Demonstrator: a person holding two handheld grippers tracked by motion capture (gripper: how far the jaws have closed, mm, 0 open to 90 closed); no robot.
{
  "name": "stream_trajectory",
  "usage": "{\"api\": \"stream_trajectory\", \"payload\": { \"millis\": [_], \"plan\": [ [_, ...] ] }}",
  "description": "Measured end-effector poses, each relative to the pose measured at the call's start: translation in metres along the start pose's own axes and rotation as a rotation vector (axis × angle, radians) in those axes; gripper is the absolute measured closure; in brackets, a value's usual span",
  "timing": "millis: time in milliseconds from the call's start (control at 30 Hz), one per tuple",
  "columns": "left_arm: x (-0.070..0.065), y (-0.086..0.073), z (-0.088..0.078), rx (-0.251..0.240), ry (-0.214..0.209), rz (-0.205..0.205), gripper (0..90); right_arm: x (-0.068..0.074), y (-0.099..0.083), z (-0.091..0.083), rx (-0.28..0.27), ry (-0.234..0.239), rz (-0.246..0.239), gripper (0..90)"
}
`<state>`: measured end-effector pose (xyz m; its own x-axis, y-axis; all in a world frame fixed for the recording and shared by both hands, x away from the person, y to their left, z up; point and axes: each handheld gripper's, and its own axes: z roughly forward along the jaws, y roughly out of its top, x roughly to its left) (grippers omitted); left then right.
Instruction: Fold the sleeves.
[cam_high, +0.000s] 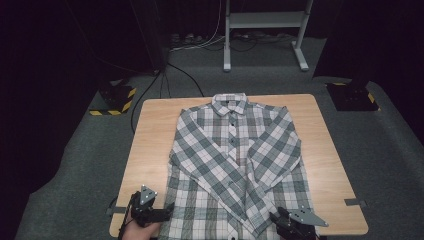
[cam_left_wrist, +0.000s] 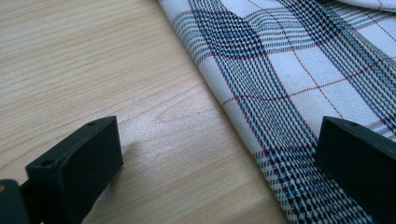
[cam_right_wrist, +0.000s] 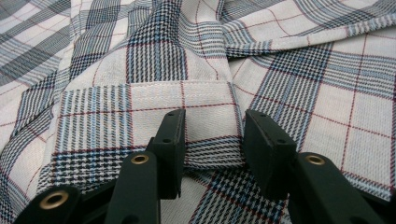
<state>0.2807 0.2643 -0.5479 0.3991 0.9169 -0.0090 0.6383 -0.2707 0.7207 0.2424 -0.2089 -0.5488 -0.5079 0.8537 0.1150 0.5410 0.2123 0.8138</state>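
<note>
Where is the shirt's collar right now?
In the high view, the collar lies at the table's far edge, centred, opposite both grippers at the shirt's hem.

The table (cam_high: 150, 135) is being lit brightly from above while the surrounding room is being left nearly black. Soft sheen is being thrown on the wood; near jaws are being rendered slightly blurred.

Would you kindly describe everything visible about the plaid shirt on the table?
The plaid shirt is woven cloth, white checked with dark blue-grey and thin red lines. It lies flat, front up and buttoned on the wooden table, collar at the far end, both sleeves folded across the chest. The right tool straddles a cuff; the left tool straddles its side edge, jaws wide apart.
</note>
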Motion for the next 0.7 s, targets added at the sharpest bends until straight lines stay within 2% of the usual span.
{"api": "stream_trajectory", "payload": {
  "millis": [133, 367, 467, 700],
  "plan": [
    [0.0, 0.0, 0.0, 0.0, 0.001, -0.001, 0.8, -0.002, -0.002, 0.0, -0.01, 0.007, 0.013, 60.1],
    [0.0, 0.0, 0.0, 0.0, 0.002, -0.001, 0.8, 0.001, 0.0, -0.002, 0.01, -0.022, -0.029, 81.4],
    [0.0, 0.0, 0.0, 0.0, 0.002, -0.001, 0.8, 0.004, 0.002, -0.003, 0.019, -0.037, -0.054, 84.4],
    [0.0, 0.0, 0.0, 0.0, 0.002, -0.001, 0.8, 0.009, 0.008, -0.01, -0.019, -0.042, -0.069, 84.6]
  ]
}}
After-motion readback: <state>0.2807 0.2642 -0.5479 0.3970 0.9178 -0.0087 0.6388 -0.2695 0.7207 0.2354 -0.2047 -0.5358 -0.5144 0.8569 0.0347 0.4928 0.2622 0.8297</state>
